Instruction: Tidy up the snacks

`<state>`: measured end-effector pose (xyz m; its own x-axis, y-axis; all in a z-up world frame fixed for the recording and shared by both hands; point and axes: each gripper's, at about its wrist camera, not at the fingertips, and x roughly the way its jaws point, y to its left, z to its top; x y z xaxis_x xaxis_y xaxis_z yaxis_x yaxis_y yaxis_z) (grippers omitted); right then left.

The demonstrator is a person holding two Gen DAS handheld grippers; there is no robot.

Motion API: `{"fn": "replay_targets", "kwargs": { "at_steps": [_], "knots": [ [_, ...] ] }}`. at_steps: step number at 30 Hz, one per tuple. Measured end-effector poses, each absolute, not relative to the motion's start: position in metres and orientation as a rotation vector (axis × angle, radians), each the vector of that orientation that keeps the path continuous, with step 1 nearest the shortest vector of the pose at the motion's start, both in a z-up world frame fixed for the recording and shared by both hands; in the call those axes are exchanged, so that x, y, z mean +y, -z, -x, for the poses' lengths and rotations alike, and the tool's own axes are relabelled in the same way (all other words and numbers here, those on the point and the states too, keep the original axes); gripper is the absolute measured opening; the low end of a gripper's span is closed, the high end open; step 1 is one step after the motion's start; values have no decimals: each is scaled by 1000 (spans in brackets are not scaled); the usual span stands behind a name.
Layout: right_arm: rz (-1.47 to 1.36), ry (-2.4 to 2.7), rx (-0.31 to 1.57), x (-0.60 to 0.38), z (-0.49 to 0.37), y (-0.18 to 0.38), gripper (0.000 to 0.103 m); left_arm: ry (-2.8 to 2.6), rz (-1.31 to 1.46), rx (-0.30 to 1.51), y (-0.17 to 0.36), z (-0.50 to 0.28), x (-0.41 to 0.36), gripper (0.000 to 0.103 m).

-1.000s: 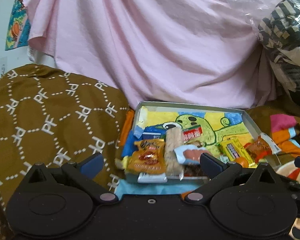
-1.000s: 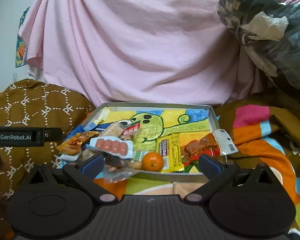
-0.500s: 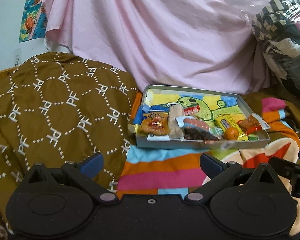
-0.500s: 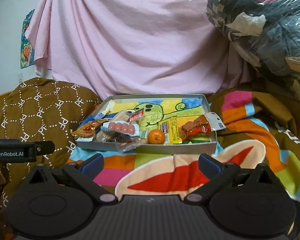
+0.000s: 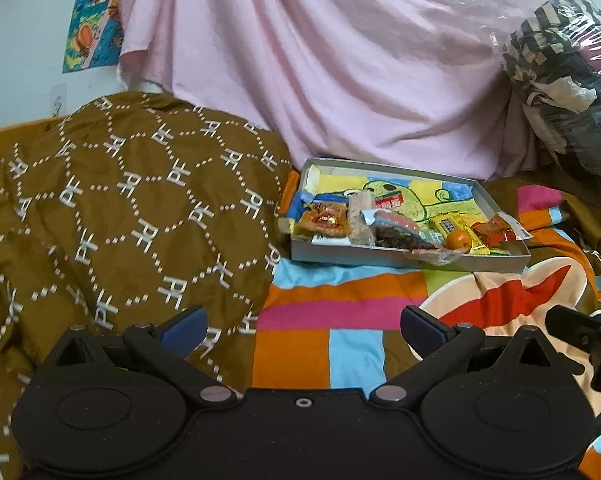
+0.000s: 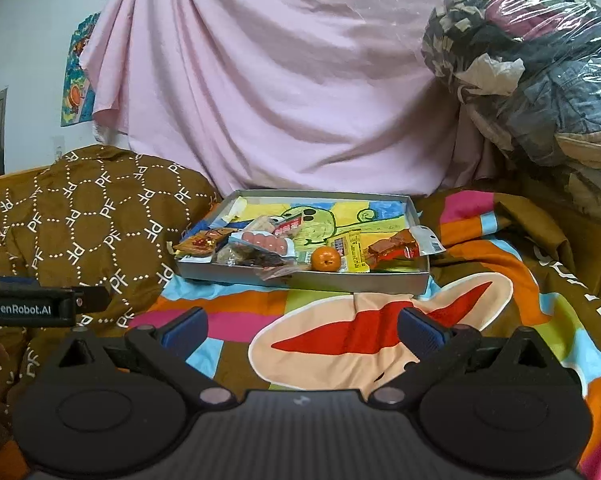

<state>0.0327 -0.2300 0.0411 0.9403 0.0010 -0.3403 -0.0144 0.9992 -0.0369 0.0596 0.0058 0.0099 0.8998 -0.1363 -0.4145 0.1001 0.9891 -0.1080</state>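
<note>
A shallow grey box (image 5: 412, 259) (image 6: 308, 280) with a green cartoon on its floor lies on a colourful blanket. Several snacks lie along its near side: an orange packet (image 5: 324, 220) (image 6: 198, 242), a blue sausage pack (image 6: 266, 242), a small orange (image 5: 458, 239) (image 6: 325, 258), a yellow bar (image 6: 350, 254) and a red-brown packet (image 5: 494, 230) (image 6: 396, 248). My left gripper (image 5: 302, 326) is open and empty, well short of the box. My right gripper (image 6: 302, 326) is open and empty, also well short of it.
A brown patterned quilt (image 5: 120, 208) (image 6: 92, 208) is heaped left of the box. A pink sheet (image 5: 320, 60) hangs behind. A plastic-wrapped bundle of clothes (image 6: 540, 80) sits at the right. The striped blanket (image 6: 360, 328) spreads between the grippers and the box.
Both grippers have pulled back from the box, which now looks smaller and farther away. More blanket shows in front. Both stay open and empty.
</note>
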Motion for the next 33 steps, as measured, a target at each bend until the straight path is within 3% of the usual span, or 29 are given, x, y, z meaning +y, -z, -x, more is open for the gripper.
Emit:
{"fn": "replay_targets", "kwargs": {
  "at_steps": [33],
  "knots": [
    [12,65,411,-233,-2,-17,103,125,52,481,14,-26,4,102]
  ]
}}
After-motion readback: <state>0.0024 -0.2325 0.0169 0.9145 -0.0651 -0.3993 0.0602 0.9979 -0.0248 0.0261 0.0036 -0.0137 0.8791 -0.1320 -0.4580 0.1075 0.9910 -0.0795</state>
